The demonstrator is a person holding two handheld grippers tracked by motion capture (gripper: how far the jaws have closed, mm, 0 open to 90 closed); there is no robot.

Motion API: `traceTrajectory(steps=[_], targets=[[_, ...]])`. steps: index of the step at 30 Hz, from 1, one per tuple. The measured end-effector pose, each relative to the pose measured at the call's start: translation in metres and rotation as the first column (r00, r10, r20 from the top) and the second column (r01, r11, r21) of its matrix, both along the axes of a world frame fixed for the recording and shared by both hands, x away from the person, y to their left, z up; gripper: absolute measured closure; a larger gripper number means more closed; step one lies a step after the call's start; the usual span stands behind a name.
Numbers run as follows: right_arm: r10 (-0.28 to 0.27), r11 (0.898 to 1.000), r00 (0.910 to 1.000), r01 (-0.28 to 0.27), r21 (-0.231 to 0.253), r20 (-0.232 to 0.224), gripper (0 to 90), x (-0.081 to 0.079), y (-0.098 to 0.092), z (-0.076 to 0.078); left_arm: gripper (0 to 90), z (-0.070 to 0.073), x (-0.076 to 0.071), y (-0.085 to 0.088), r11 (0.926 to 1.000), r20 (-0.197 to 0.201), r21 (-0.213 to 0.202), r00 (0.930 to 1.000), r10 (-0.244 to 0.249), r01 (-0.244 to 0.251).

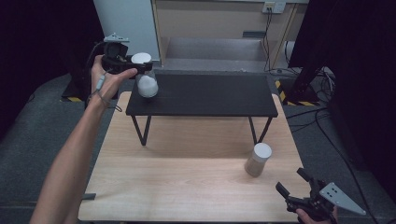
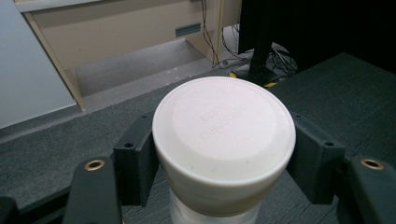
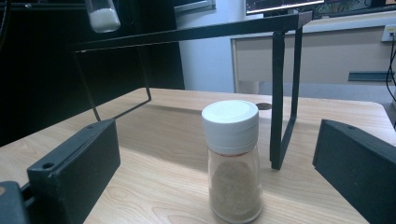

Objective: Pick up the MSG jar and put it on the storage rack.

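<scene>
High view: left gripper (image 1: 140, 66) clamps salt jar (image 1: 147, 84) by its cap, upright, at shelf's (image 1: 205, 100) left end.
Right gripper (image 1: 293, 183): jaws wide, empty.
Spice jar (image 1: 258, 159): upright, below shelf's right leg, just ahead of right gripper.

Black hand-held gripper (image 1: 140, 66) each hand; grey triangular plate, brass screws, thin cable, bare forearms.

We stretch our left forearm far forward, and the left tongs (image 1: 135, 65) are clamped tight on what they hold, jaws pointing right. Our right tongs (image 1: 295, 182) sit low near us, jaws spread wide.
</scene>
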State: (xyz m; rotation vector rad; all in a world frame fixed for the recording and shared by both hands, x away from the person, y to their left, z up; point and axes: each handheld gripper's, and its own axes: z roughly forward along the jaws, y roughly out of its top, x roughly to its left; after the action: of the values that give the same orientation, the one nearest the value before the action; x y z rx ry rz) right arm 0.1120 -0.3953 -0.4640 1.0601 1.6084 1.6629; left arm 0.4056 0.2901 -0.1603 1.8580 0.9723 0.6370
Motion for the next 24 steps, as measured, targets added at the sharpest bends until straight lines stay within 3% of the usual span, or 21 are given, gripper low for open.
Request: traceTrajectory(steps=[10, 13, 16, 17, 18, 20, 24], targets=[[0.003, 1.0, 1.0, -0.003, 0.004, -0.001, 1.1, 0.0, -0.001, -0.001, 32.6, -0.009, 0.003, 0.001, 1.0, -0.018, 0.006, 0.9998, -0.003, 0.003], [0.005, 1.0, 1.0, -0.005, 0.004, -0.001, 1.1, 0.001, -0.001, -0.001, 32.6, -0.015, 0.001, 0.003, 0.9999, -0.004, -0.013, 1.0, -0.003, 0.003], [0.006, 1.0, 1.0, -0.006, 0.005, 0.0, 1.1, 0.0, -0.001, -0.001, 32.1, -0.022, -0.001, 0.005, 0.9998, 0.031, -0.003, 0.9993, -0.019, 0.02], [0.006, 1.0, 1.0, -0.006, 0.006, 0.0, 1.1, 0.0, -0.001, -0.001, 29.3, -0.021, 0.001, 0.006, 0.9995, 0.02, -0.007, 0.9994, -0.029, 0.029], [0.007, 1.0, 1.0, -0.007, 0.006, 0.001, 1.1, 0.0, -0.001, -0.001, 19.7, -0.02, 0.003, 0.008, 0.9988, 0.0, -0.023, 0.9991, -0.042, 0.042], [0.009, 1.0, 1.0, -0.009, 0.006, 0.002, 1.1, 0.001, -0.001, -0.001, 13.2, -0.021, -0.002, 0.006, 0.9996, 0.033, -0.018, 0.9992, -0.022, 0.022], [0.01, 1.0, 0.9999, -0.01, 0.004, 0.005, 1.1, 0.0, -0.001, 0.0, 6.4, -0.015, -0.004, 0.01, 0.9982, 0.05, -0.058, 0.9987, -0.014, 0.017]])
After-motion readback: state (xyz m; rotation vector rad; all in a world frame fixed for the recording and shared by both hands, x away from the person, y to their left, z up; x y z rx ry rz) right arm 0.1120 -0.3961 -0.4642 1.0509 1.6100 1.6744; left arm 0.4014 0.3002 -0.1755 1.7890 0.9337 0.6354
